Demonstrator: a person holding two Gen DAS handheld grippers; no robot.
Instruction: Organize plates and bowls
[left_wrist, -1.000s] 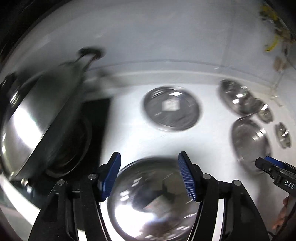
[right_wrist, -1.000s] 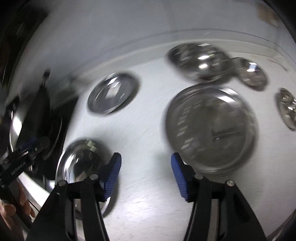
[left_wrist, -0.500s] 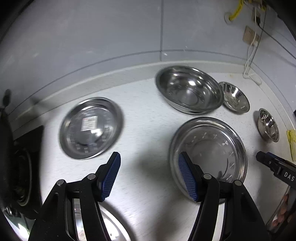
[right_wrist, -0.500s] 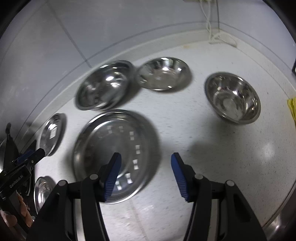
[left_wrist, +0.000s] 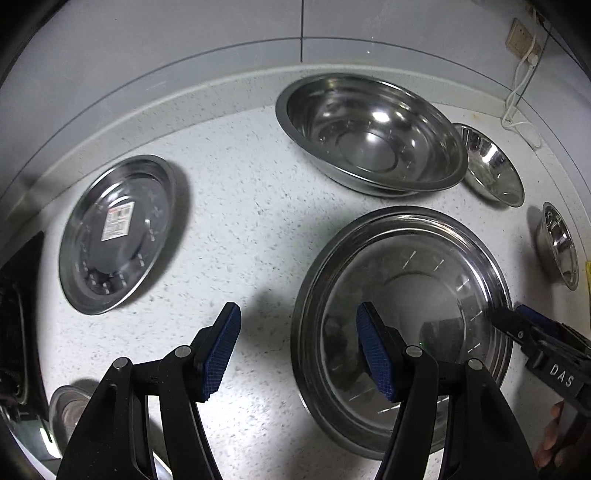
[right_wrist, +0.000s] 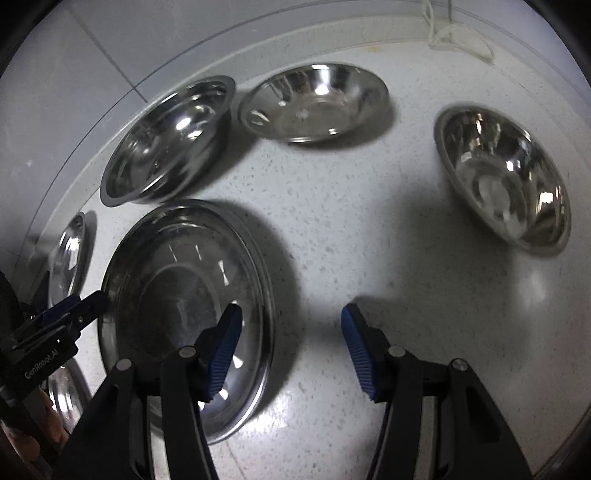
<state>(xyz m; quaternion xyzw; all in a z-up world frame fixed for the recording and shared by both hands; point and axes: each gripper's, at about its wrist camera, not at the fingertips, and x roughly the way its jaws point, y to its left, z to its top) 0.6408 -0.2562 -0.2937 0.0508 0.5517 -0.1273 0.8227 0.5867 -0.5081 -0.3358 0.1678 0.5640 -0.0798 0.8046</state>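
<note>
Steel dishes lie on a speckled white counter. A large plate (left_wrist: 406, 295) (right_wrist: 177, 295) lies in front. Behind it stands a big bowl (left_wrist: 369, 136) (right_wrist: 166, 140), then a medium bowl (left_wrist: 491, 166) (right_wrist: 314, 103) and a small bowl (left_wrist: 557, 243) (right_wrist: 506, 177) to the right. A smaller plate with a sticker (left_wrist: 118, 232) (right_wrist: 68, 258) lies at the left. My left gripper (left_wrist: 297, 350) is open and empty over the large plate's left rim. My right gripper (right_wrist: 290, 350) is open and empty just right of that plate.
A back wall with a raised ledge (left_wrist: 184, 85) bounds the counter. A white cable (left_wrist: 517, 114) (right_wrist: 458, 37) lies in the far right corner. Another steel dish (left_wrist: 70, 410) and a dark stove edge (left_wrist: 14, 332) sit at the left.
Both grippers swung right, away from the stove and its pot, and came closer to the counter. The dishes now look larger and sharp. Both grippers stayed open.
</note>
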